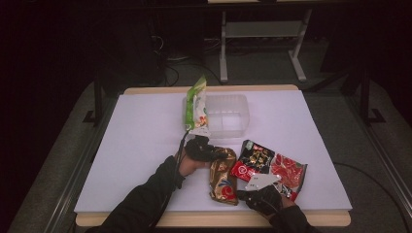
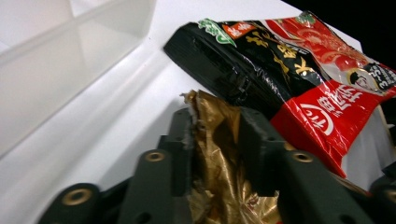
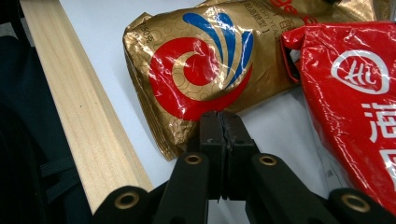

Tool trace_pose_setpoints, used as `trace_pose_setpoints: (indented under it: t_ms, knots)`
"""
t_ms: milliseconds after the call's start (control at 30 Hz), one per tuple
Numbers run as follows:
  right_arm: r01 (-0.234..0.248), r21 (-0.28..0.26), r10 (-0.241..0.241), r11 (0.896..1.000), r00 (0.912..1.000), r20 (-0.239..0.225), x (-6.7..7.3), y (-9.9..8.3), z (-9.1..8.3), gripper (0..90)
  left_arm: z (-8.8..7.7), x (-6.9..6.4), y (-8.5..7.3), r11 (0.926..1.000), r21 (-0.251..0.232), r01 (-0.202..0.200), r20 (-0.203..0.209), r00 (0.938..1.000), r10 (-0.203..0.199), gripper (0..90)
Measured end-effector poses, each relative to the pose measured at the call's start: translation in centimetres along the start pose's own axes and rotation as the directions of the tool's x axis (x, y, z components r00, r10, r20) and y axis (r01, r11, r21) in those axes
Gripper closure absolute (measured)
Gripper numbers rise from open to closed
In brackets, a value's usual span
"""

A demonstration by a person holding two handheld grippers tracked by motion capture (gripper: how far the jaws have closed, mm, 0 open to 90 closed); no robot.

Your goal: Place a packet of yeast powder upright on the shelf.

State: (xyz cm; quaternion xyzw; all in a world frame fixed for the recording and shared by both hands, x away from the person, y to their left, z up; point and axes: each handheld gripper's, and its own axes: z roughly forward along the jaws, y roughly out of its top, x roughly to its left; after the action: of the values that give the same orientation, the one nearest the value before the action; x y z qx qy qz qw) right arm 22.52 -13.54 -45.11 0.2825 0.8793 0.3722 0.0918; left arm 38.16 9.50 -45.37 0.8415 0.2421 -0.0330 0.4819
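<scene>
High view, left to right. A green-and-white packet [image 1: 197,107] stands on edge at the left wall of the clear plastic bin [image 1: 238,109], on the white table sheet [image 1: 141,141]. Just nearer the person, the left gripper [image 1: 210,151] has its jaws pinched on the crimped top edge of the gold packet [image 1: 223,175], which lies flat between bin and table edge (the left gripper view shows the foil creased between the two black pads [image 2: 184,149]). To its right lies the black-and-red packet [image 1: 255,160], overlapping a red packet [image 1: 290,171]. The right gripper [image 1: 241,194] rests with its jaws fully together on nothing, just short of the gold packet's lower end [image 3: 196,74]. The step in hand is judged to be lifting the gold packet toward the bin: the grip sits on the seam only, so a slow, straight rise, with the packet hanging free before it crosses the rim, would guard against slipping.
</scene>
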Motion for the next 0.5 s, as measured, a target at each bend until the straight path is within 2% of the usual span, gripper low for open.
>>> trace_pose_setpoints:
  t_ms: [67, 133, 233, 300, 367, 500]
  knots:
    - [0.003, 0.001, -0.003, 1.000, 1.0000, -0.002, -0.1, 0.0, 0.0, 84.1, -0.2, -0.2, -0.1, 0.9997, -0.024, -0.010, -0.029, 0.9995, 0.009, 79.0]
    - [0.015, -0.009, -0.015, 1.000, 0.9998, -0.011, -0.1, 0.1, -0.1, 83.6, -0.6, -0.3, -0.1, 0.9991, -0.041, -0.012, -0.042, 0.9991, 0.010, 83.5]
    - [0.023, -0.040, -0.024, 0.999, 0.9993, -0.028, 0.0, 0.4, -0.5, 81.0, -1.5, -0.4, -0.1, 0.9968, -0.080, -0.008, -0.064, 0.9980, 0.003, 85.0]
    - [0.037, -0.059, -0.038, 0.998, 0.9989, -0.026, 0.1, 0.8, -0.9, 80.5, -2.2, -0.7, 0.0, 0.9941, -0.106, -0.021, -0.089, 0.9960, 0.012, 85.5]
    - [0.048, -0.083, -0.050, 0.995, 0.9985, -0.023, 0.1, 1.0, -1.3, 77.9, -3.0, -0.9, 0.2, 0.9899, -0.141, -0.020, -0.085, 0.9963, 0.008, 85.8]
    - [0.057, -0.146, -0.060, 0.988, 0.9980, -0.020, -0.3, 1.3, -2.3, 70.5, -4.5, -1.5, 0.5, 0.9830, -0.176, -0.051, -0.108, 0.9936, 0.033, 86.4]
